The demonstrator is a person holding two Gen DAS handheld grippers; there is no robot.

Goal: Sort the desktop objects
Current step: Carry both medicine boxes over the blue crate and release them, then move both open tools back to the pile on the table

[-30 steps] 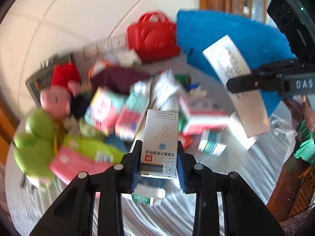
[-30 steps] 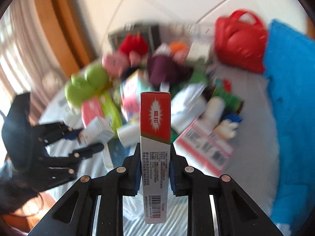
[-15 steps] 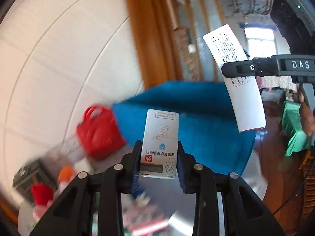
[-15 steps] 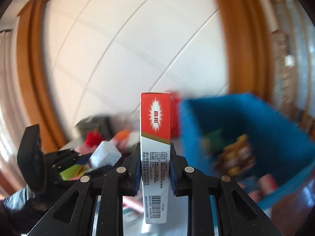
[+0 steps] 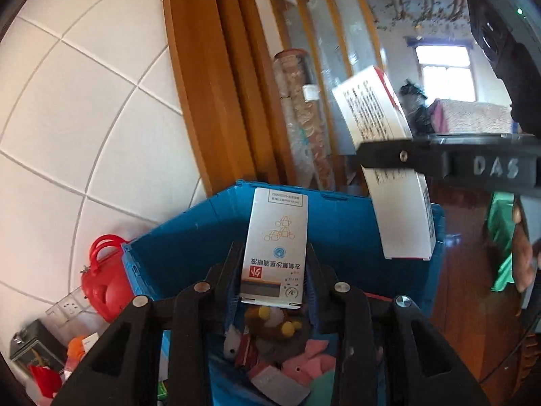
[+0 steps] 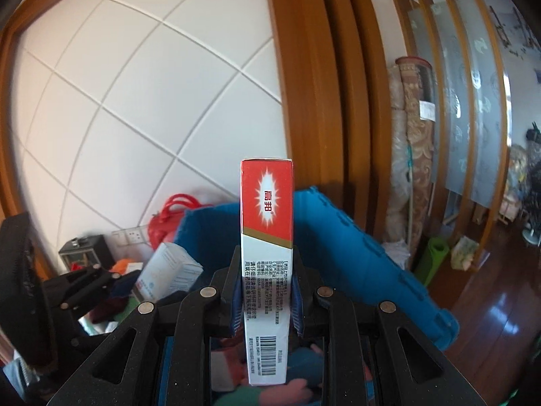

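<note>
Above the blue crate, lower centre of the left wrist view: left gripper with jaws opening, white box between them, blue pads pressed on its two long sides, box upright and leaning slightly right, printed face toward the camera. Below the box, inside the crate: heap of soft toys, pink and brown, plus flat packets. Left of the crate, touching its wall: red bag, with white tiled wall behind it and a socket strip just below. Lower left corner: small dark tin and orange and red oddments on the table, blurred. Upper centre: wooden door frame, rolled carpets leaning beside it. Upper right of the same view: second tool reaching in from the right edge, clamping a long carton over the crate's far right corner. Centre of the right wrist view: right gripper narrow, closed on the red-and-white carton, carton standing on end, red panel up, barcode at the bottom, lower end hanging past the pads over the crate's contents. Behind it, the crate's open lid flap tilting toward the right. Left edge of that view: left tool with the white box, near the crate's left wall.
</note>
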